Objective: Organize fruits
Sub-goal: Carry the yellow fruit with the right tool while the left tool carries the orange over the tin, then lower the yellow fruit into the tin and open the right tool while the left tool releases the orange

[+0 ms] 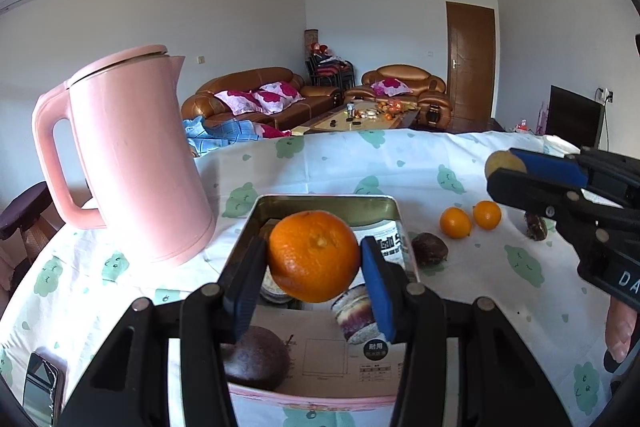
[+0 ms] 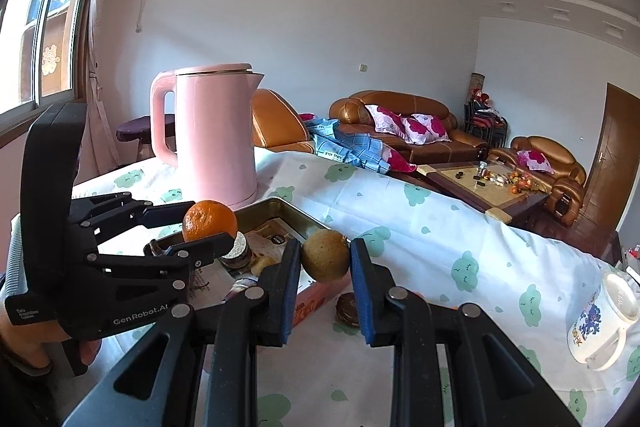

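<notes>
Above the metal tin (image 1: 320,205), the left gripper (image 1: 314,267) points a little downward and squeezes a big orange (image 1: 314,255). Beside it, the right gripper (image 2: 325,259) tilts down too, pinching a small yellow-brown fruit (image 2: 325,255). Black fingers (image 1: 244,287) hide much of the tin. A dark round fruit (image 2: 347,309) peeks out below.
</notes>
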Available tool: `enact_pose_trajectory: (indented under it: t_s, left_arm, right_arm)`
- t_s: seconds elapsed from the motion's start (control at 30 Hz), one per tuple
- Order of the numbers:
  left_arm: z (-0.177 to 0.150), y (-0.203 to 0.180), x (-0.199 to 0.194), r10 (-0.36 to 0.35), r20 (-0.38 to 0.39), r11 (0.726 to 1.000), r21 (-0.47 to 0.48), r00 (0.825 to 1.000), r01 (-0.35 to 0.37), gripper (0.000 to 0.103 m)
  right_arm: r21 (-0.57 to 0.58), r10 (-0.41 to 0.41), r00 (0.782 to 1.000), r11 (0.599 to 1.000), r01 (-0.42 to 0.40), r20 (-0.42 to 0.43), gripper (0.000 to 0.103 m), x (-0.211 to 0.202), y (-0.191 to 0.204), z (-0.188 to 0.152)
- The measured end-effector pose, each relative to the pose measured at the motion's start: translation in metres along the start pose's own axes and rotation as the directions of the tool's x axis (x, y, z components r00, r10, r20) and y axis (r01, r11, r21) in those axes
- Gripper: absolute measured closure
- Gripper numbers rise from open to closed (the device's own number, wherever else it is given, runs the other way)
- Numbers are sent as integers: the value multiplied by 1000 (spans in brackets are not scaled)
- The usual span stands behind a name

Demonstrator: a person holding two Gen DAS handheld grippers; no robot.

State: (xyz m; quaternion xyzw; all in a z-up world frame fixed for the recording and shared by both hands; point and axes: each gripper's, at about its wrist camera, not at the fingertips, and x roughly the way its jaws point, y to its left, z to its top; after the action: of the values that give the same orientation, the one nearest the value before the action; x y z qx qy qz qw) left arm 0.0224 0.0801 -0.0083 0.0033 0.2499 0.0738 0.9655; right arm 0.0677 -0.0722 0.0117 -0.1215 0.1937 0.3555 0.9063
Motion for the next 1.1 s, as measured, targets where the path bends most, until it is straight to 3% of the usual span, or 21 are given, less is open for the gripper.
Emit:
enact_pose_trajectory:
  t_s: [0.3, 0.87, 1.0, 1.1]
  left_arm:
    - [-3, 33, 14, 36, -49, 999, -25, 998, -37, 54]
    - [-20, 42, 27, -2, -122, 999, -41, 993, -3, 52]
    - [-16, 38, 17, -5, -87, 999, -38, 996, 2, 31]
    - [-13, 33, 9, -7, -62, 1000, -23, 998, 6, 28]
  right_arm:
    - [-22, 69, 996, 997, -70, -55, 76, 33, 29, -3]
    - [-70, 168, 969, 981, -183, -181, 76, 63, 69, -22]
    - [-92, 142, 974, 983, -160, -179, 74, 55, 66, -24]
    - [-92, 101, 982, 989, -116, -158, 74, 40, 51, -26]
